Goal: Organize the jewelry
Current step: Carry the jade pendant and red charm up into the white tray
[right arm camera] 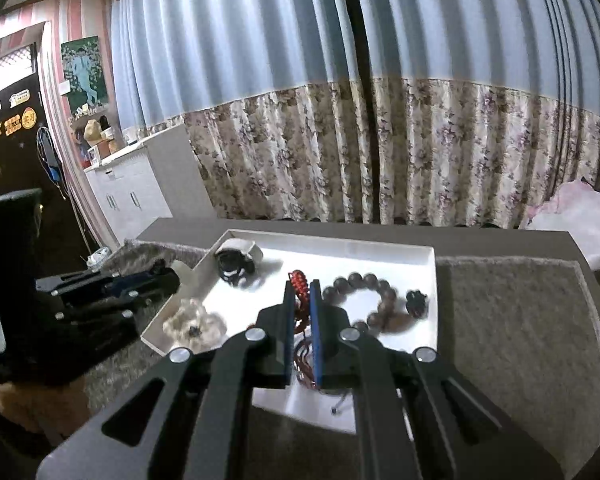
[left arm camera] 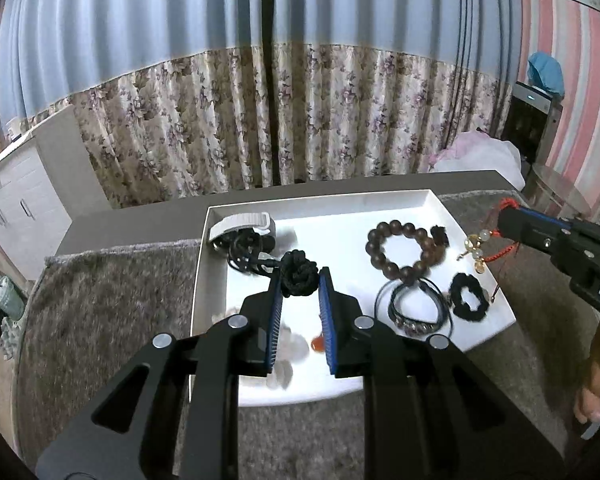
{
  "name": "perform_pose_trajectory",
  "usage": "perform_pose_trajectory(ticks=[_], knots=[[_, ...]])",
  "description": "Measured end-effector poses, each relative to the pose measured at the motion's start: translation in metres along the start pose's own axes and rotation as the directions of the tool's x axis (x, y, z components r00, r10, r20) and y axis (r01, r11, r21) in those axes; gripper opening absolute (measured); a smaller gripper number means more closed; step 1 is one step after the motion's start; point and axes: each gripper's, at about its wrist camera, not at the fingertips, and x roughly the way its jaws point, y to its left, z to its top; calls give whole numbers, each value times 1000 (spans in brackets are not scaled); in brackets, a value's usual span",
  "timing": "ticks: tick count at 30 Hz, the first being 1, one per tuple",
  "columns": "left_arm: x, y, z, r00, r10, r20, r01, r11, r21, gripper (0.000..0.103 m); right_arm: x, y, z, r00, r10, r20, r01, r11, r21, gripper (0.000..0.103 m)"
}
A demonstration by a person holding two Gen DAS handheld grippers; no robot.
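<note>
A white tray on a grey fuzzy mat holds the jewelry. My left gripper is shut on a black knotted cord ornament, whose cord runs to a black tangle under a white strap at the tray's far left. My right gripper is shut on a red cord bracelet with pale and gold beads, held above the tray's right side. A brown bead bracelet, a black cord bracelet and a black scrunchie lie in the tray.
A pale fluffy piece and an orange bead lie at the tray's near left. The grey mat covers the table around the tray. Floral curtains hang behind; a white cabinet stands at left.
</note>
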Motion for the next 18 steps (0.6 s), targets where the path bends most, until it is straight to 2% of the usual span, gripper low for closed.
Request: perform_pose_trajectory(ticks=[12,18], knots=[[48,17,31,1000,10,-8,-10,999,-50,16,62,-16,15,997,-58,-53,58,998,1,6],[75,27,27,1000,0,-22,-2,995,-97,16,85,-29,10,995,-62,-83,64,998,25,6]])
